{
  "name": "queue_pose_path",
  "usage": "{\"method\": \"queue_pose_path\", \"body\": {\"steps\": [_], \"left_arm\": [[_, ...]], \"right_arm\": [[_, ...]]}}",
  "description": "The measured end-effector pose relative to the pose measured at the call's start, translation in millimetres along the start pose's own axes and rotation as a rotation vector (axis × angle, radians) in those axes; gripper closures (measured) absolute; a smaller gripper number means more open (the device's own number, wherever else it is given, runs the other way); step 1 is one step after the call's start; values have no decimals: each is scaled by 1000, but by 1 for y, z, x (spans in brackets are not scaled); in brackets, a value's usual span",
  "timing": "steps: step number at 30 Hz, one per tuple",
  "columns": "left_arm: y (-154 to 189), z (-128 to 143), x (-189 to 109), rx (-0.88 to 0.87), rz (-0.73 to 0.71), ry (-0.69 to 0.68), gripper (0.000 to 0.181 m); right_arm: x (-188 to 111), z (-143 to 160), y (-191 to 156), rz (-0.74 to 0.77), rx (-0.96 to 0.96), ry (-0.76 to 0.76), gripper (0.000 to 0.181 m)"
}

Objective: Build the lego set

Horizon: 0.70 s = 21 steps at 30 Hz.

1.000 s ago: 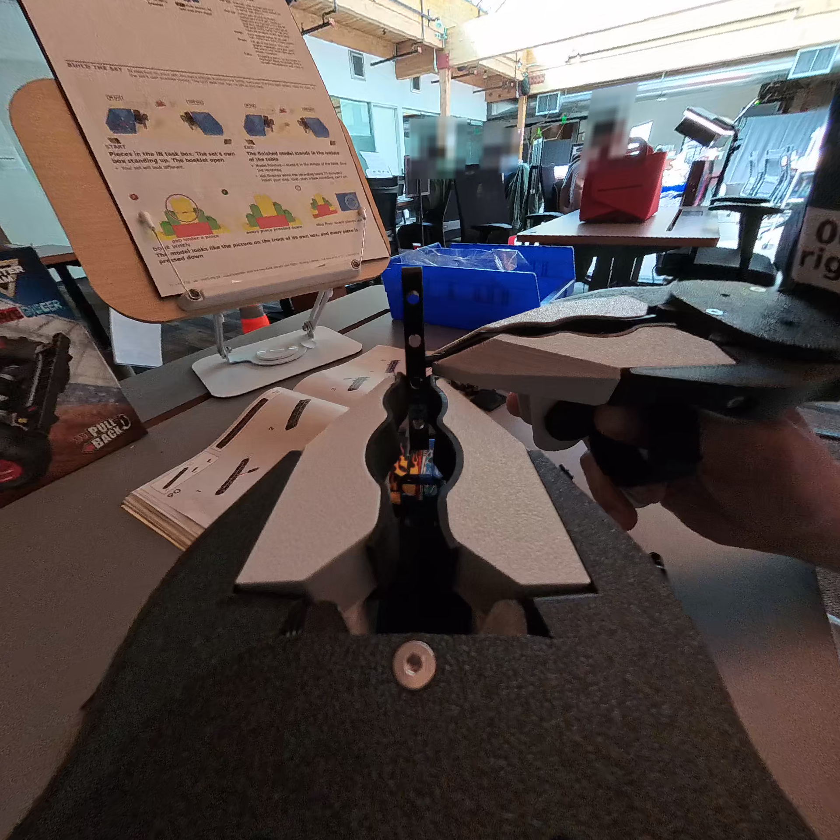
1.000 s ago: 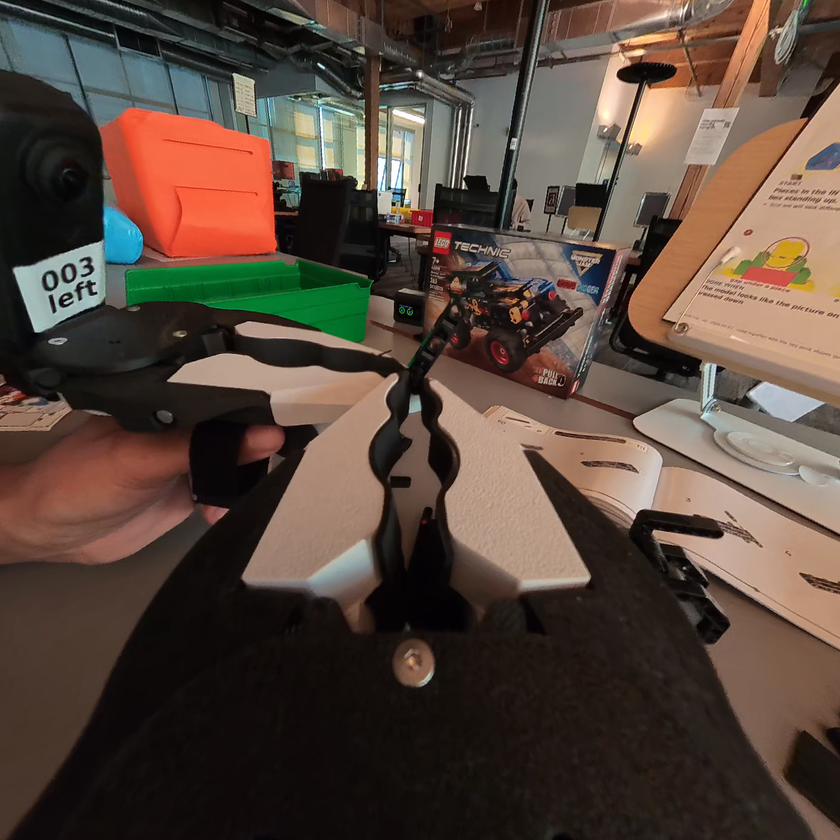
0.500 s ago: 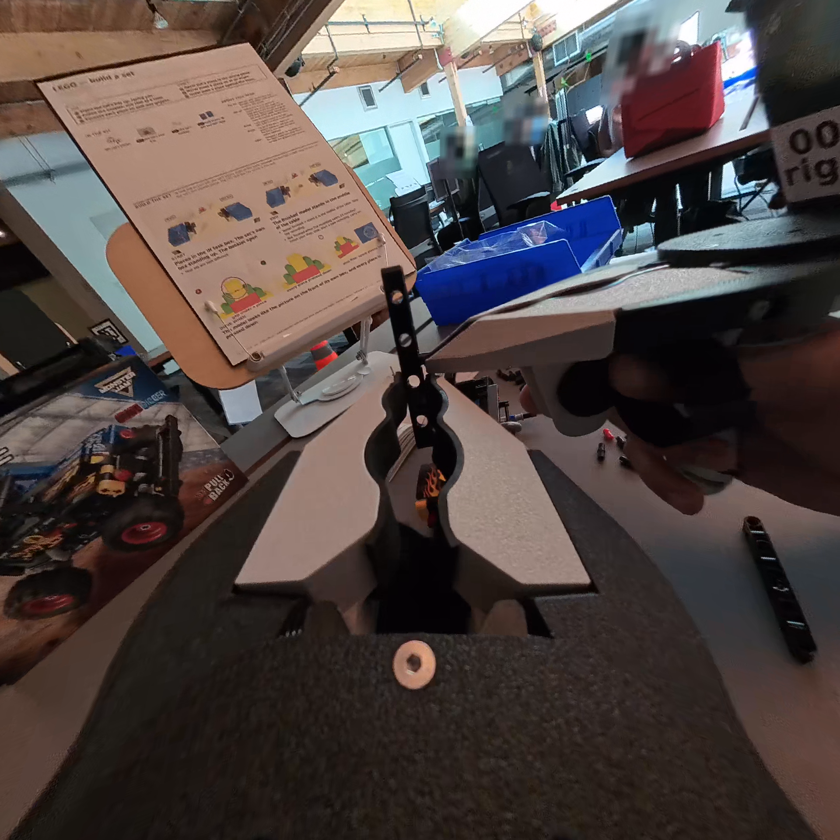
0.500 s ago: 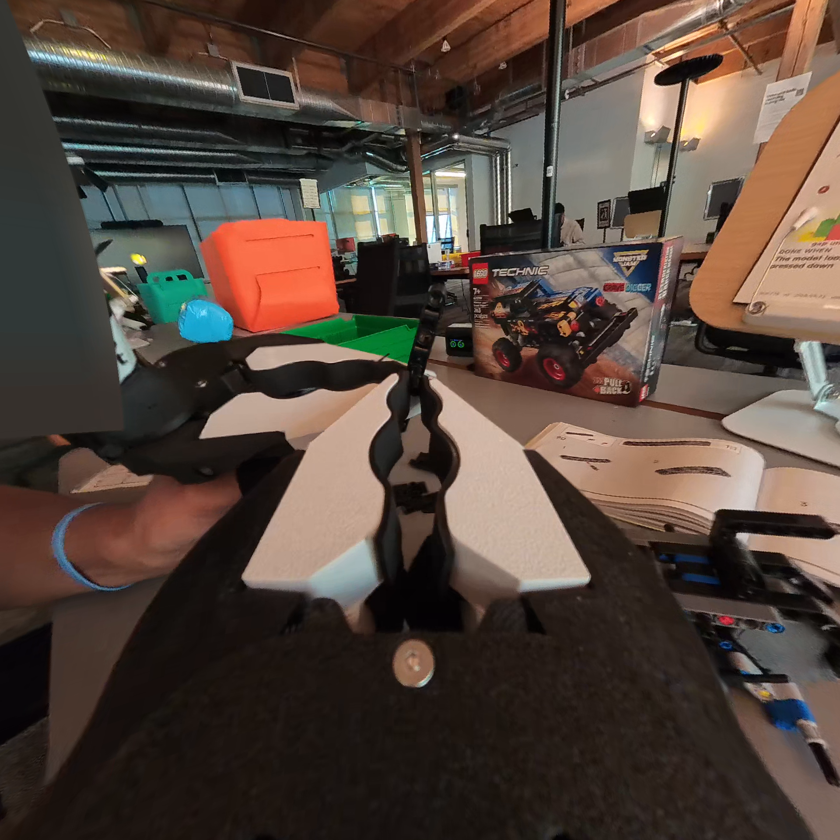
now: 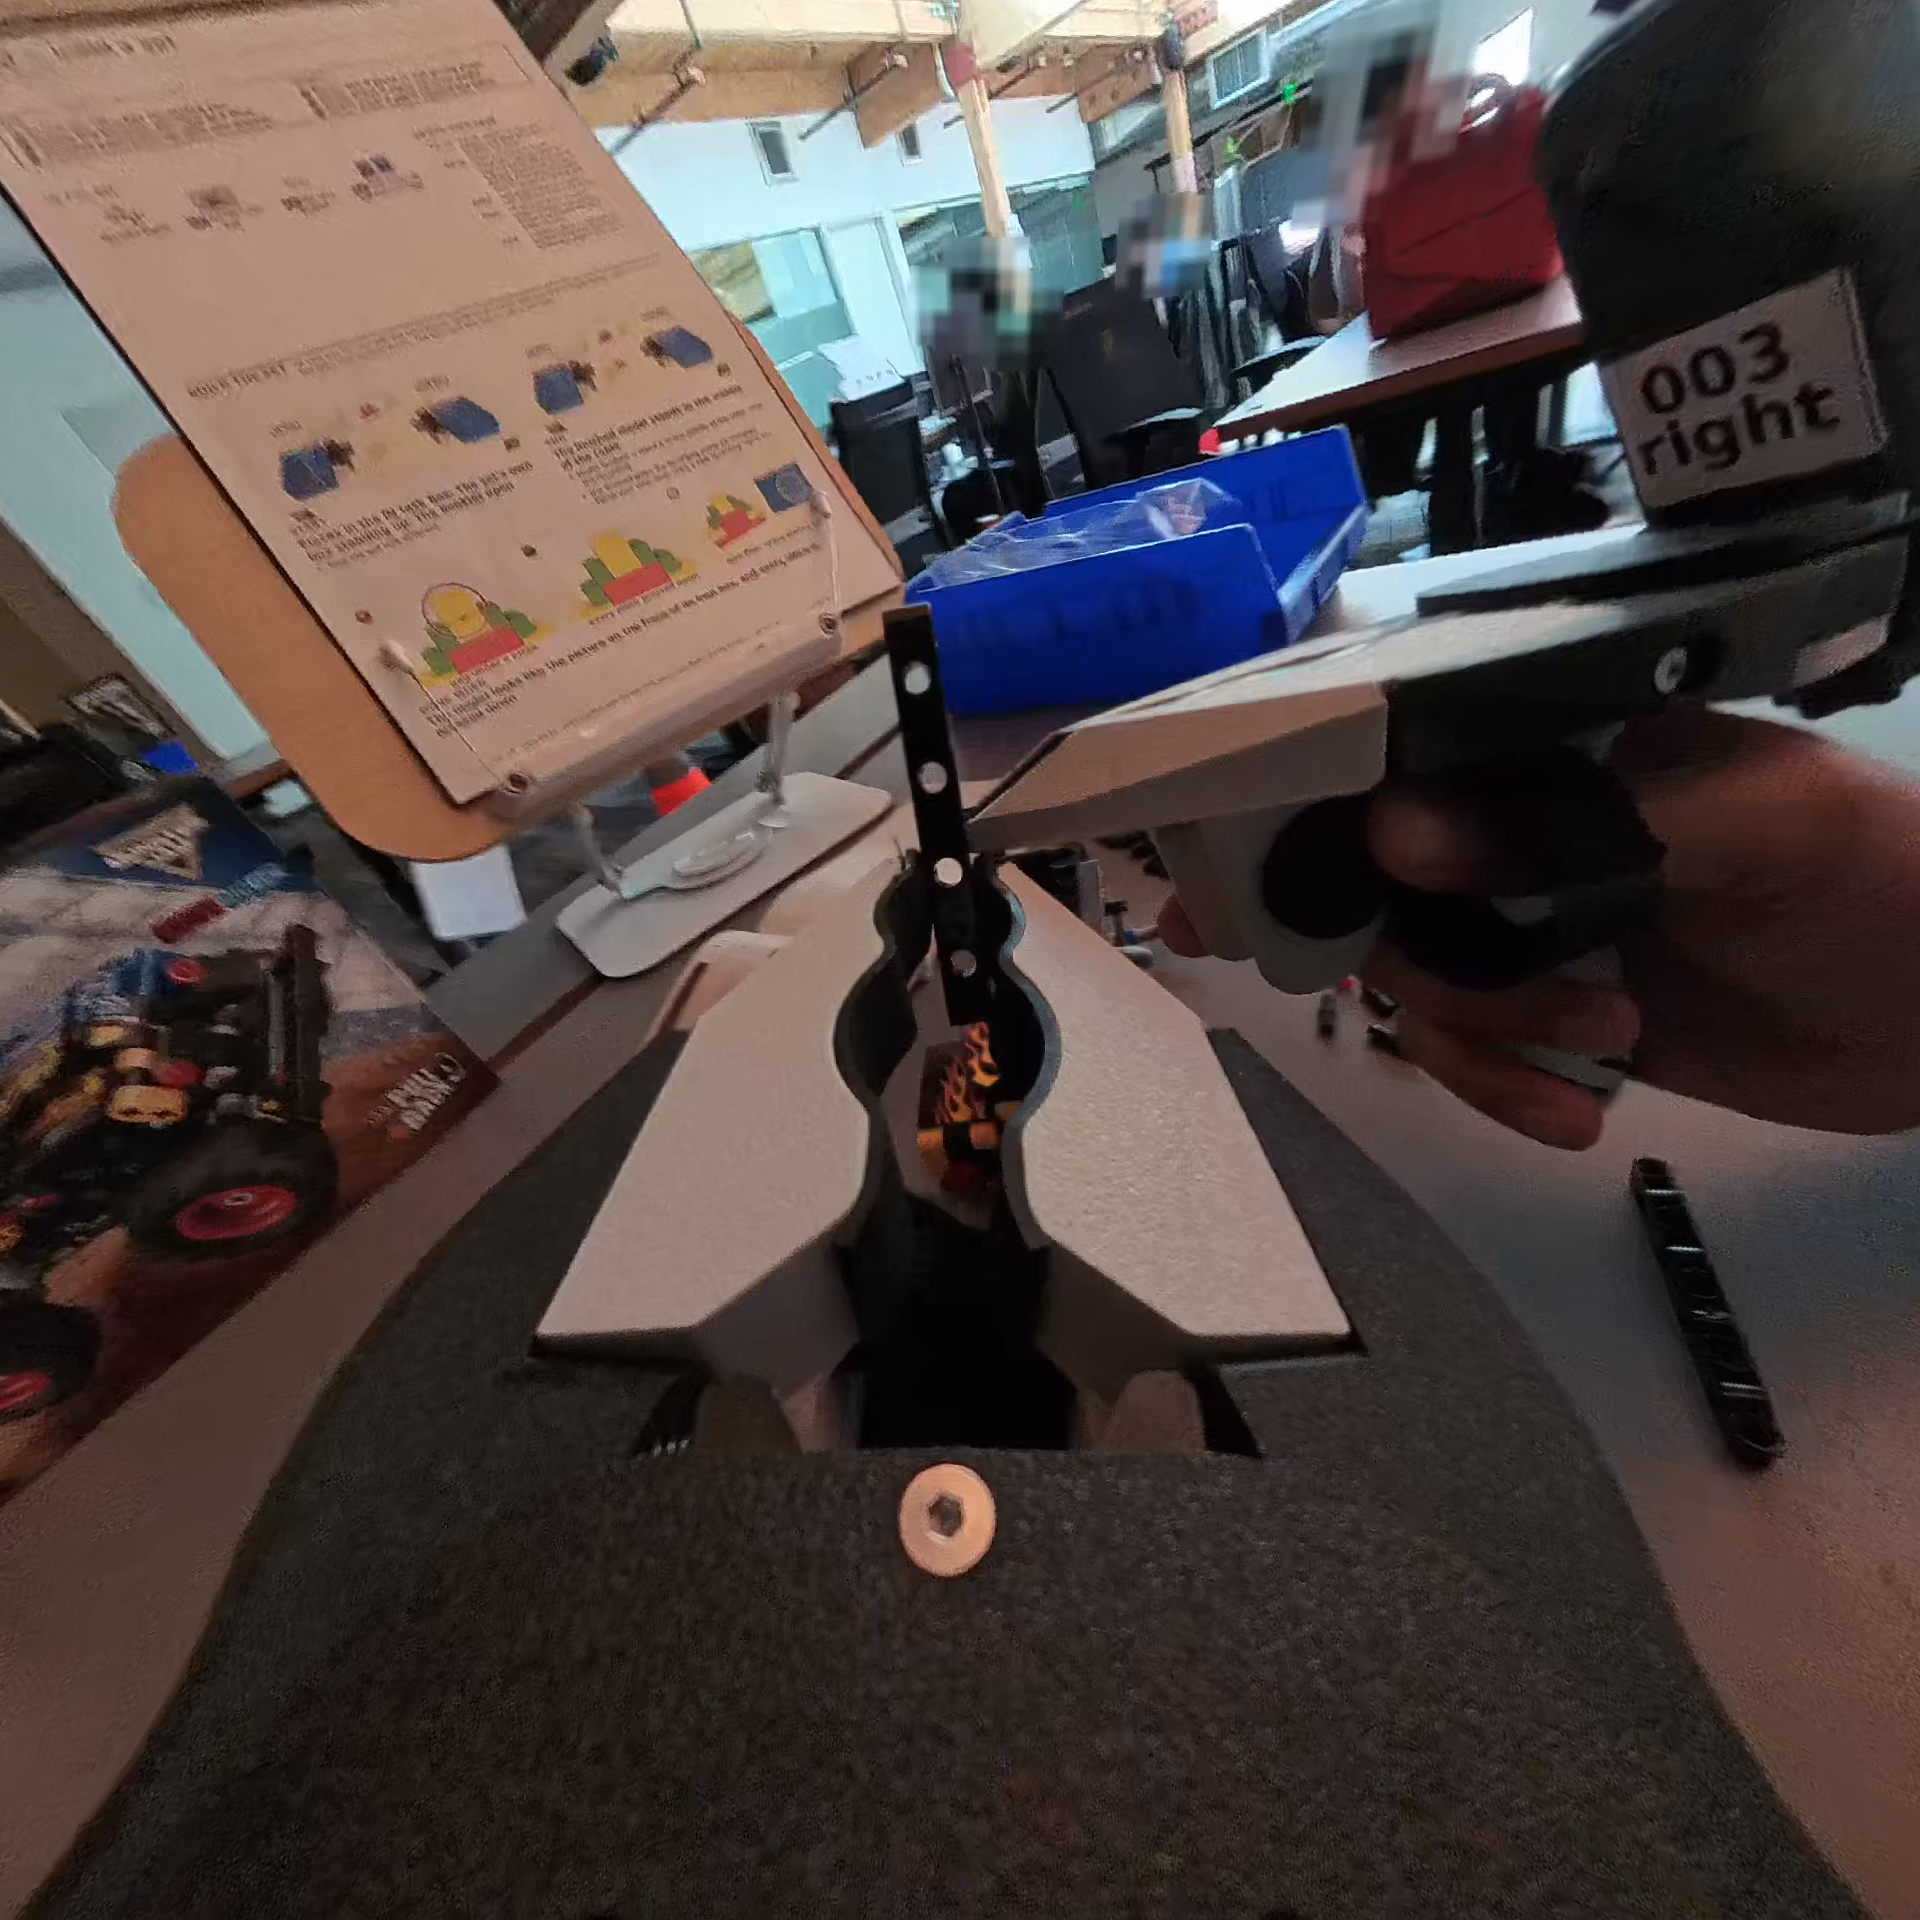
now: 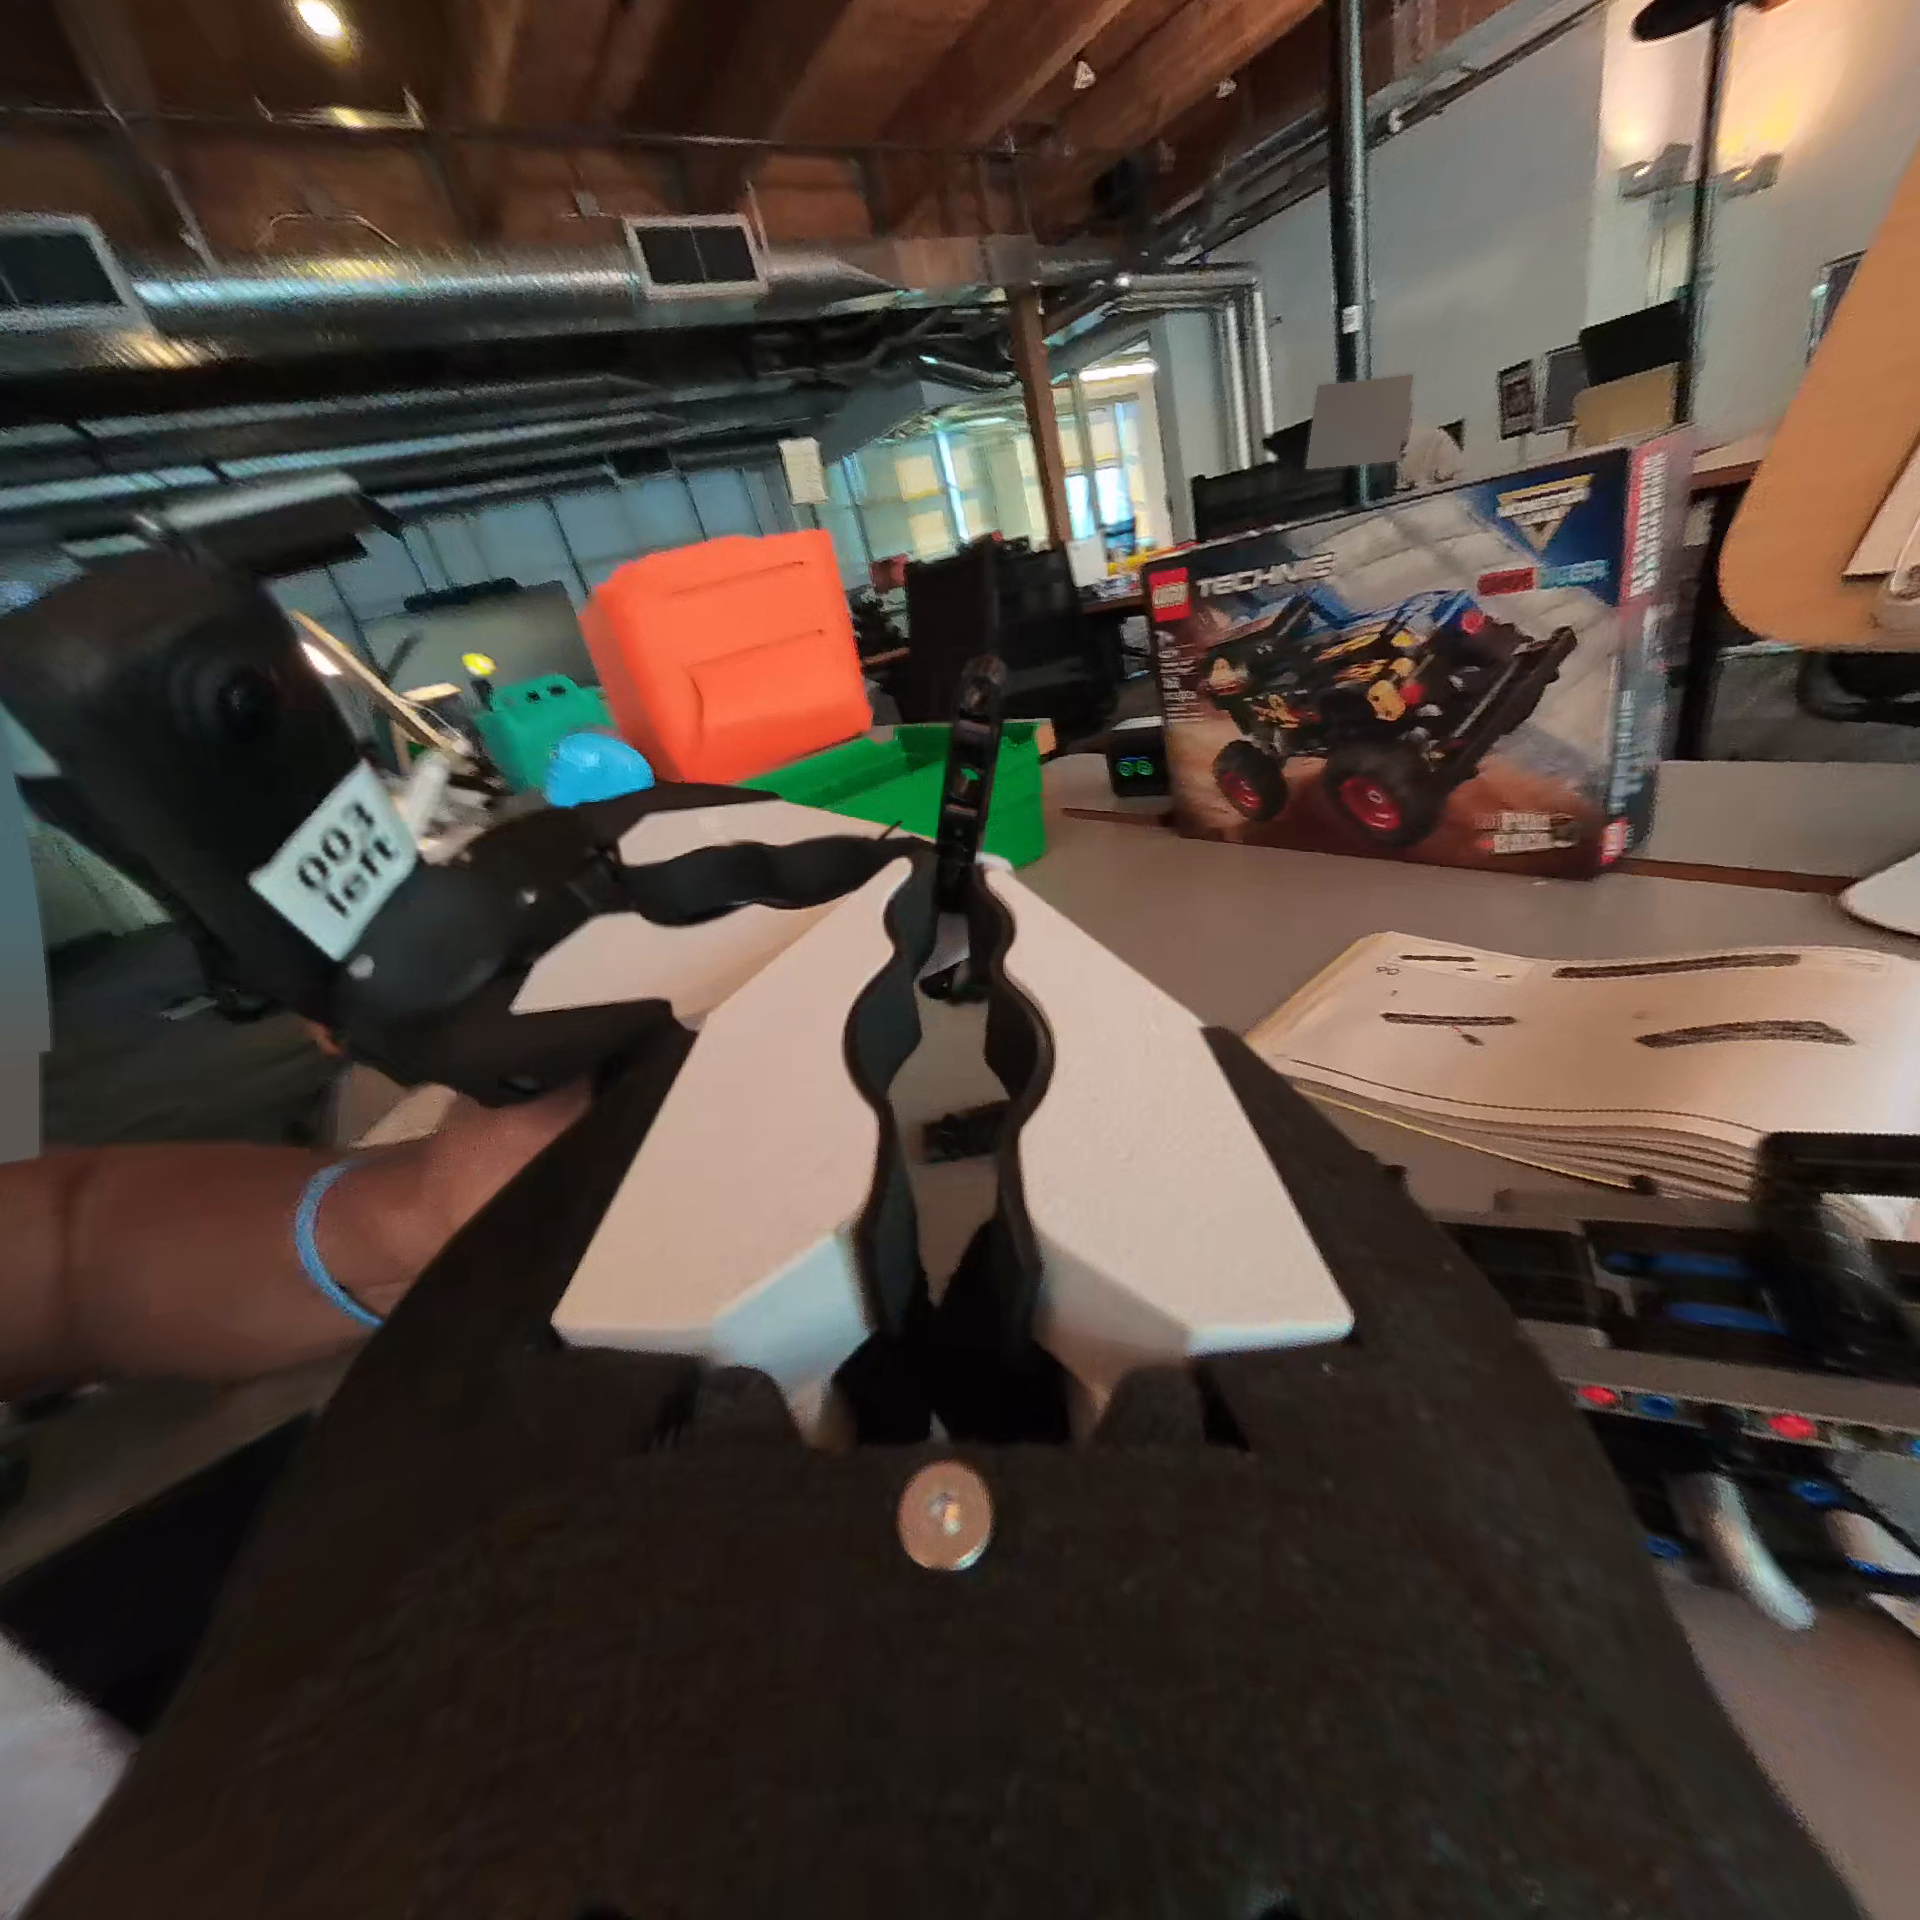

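Note:
My left gripper (image 5: 951,899) is shut on a black Technic beam (image 5: 932,769) that stands upright out of its tips. A small panel with a flame print (image 5: 961,1101) sits on the beam's lower end, between the fingers. My right gripper (image 5: 987,821) comes in from the right and meets the same beam at its tips. In the right wrist view the right gripper (image 6: 951,883) is shut on the beam (image 6: 971,748), and the left gripper (image 6: 904,847) reaches in from the left. Both are held above the grey table (image 5: 1558,1195).
The set's box (image 6: 1403,665) stands at the back. An open booklet (image 6: 1610,1049) lies to the right, with a partly built chassis (image 6: 1714,1299) in front of it. An instruction sheet on a stand (image 5: 416,416), a blue bin (image 5: 1122,592), a green bin (image 6: 914,779) and a loose black beam (image 5: 1704,1320) are nearby.
Both grippers have swung and tilted upward together, still joined on the beam. The left view now shows more of the box; the right view shows more ceiling.

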<state>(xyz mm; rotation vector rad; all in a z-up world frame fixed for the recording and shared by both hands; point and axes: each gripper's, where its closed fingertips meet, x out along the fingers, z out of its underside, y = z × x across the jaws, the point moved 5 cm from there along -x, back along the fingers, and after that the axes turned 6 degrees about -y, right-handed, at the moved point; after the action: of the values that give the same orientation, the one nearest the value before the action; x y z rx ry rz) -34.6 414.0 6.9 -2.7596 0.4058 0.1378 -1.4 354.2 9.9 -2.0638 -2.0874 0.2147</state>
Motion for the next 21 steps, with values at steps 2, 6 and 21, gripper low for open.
{"method": "queue_pose_path", "body": {"steps": [2, 6, 21], "left_arm": [[-2, -1, 1, -74, 73, 27, 175], [-3, -3, -2, -184, 212, 81, 176], [35, -11, -9, -289, 615, 183, 175]], "right_arm": [[0, 0, 0, 26, -77, -2, 176], [-8, -6, -1, -45, -246, -55, 157], [-35, -4, -14, -511, -176, -42, 160]]}}
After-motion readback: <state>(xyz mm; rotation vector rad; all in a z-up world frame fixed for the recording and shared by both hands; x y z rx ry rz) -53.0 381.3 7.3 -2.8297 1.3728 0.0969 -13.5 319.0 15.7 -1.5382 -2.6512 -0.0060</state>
